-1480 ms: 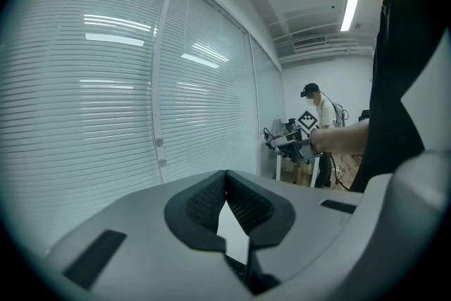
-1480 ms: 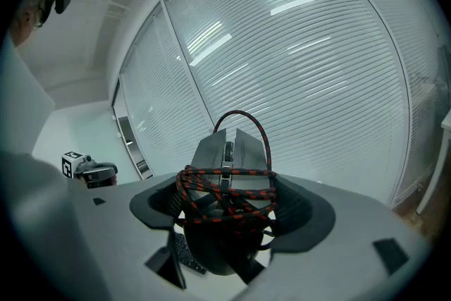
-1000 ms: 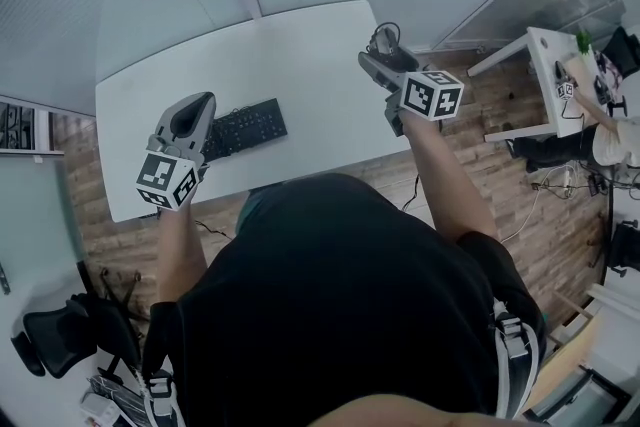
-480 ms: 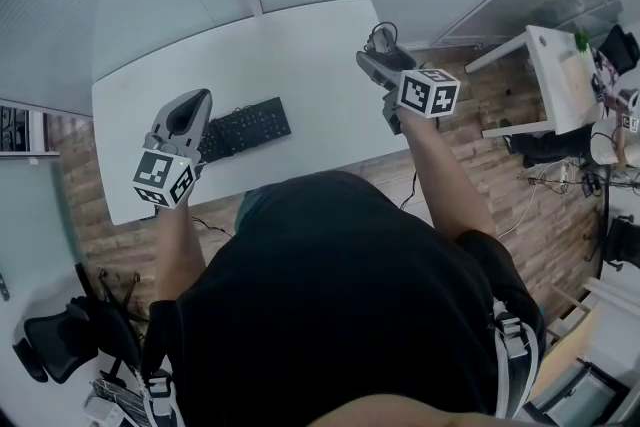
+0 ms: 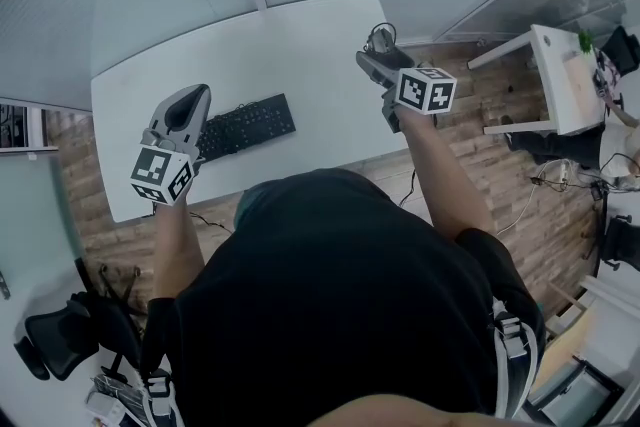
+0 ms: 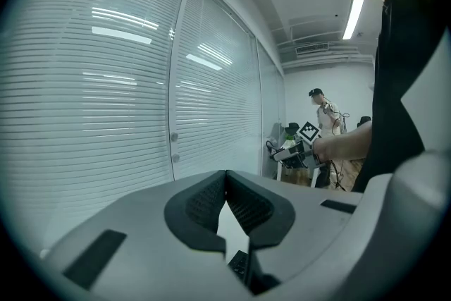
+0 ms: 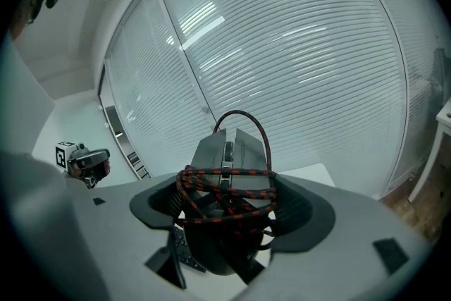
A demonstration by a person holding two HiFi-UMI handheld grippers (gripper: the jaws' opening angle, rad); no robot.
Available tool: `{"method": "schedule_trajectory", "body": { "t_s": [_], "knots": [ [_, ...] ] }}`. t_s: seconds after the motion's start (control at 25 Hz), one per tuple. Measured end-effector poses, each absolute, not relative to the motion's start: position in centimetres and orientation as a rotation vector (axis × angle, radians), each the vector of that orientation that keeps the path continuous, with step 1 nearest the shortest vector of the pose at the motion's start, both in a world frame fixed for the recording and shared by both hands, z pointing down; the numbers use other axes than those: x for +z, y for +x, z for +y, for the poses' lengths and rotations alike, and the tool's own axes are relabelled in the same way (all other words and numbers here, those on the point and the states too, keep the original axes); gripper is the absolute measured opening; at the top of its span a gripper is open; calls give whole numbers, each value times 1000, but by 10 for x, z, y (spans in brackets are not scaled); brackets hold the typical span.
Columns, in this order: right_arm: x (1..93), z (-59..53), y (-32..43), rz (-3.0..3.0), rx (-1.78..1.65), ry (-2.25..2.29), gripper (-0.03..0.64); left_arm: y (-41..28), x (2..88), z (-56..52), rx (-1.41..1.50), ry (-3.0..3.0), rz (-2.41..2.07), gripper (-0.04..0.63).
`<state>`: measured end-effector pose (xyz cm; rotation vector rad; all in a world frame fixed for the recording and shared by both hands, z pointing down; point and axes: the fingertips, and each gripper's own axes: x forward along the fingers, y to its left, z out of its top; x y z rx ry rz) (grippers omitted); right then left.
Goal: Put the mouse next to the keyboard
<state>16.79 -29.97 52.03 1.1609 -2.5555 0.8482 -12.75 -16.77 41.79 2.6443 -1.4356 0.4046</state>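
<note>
**Item:** grey wired computer mouse [image 7: 232, 148], its red-and-black braided cable [image 7: 225, 183] wound round the body in several loops.
**Location:** well apart from the flat black keyboard [image 5: 245, 127], off to the keyboard's right and a little farther from the person. It is held in the air and is not resting on the white rounded-corner table [image 5: 300, 45].

**Right gripper** [image 7: 227, 215]: clenched on the mouse. The ribbed dark pads press its two sides, and the cable bundle lies across the gap.

**Left gripper** [image 6: 225, 187]: jaws pressed together at the tips with nothing between them. It hangs over the keyboard's left end, and a few keys show through the narrow gap beneath the pads.

**Task status:**
- Done: the mouse is picked up and secured.
- Left, by my reading: carry it leftward to the keyboard, lower it onto the table just beside the keyboard's right end, and release.
- Roughly the first half looks complete. The placing has not begun.

**Markings:**
- No brand or lettering is legible on the mouse.
- The key legends on the keyboard are too small to read.
- The marker cubes carry only black-and-white square patterns, no text.
</note>
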Motion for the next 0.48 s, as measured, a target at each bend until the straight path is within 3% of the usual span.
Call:
{"method": "schedule_trajectory", "body": {
  "t_s": [0.48],
  "knots": [
    [560,-310,156,-2486,895,1144,402,-142,424,-174,418,2625,-1444,21]
  ]
}}
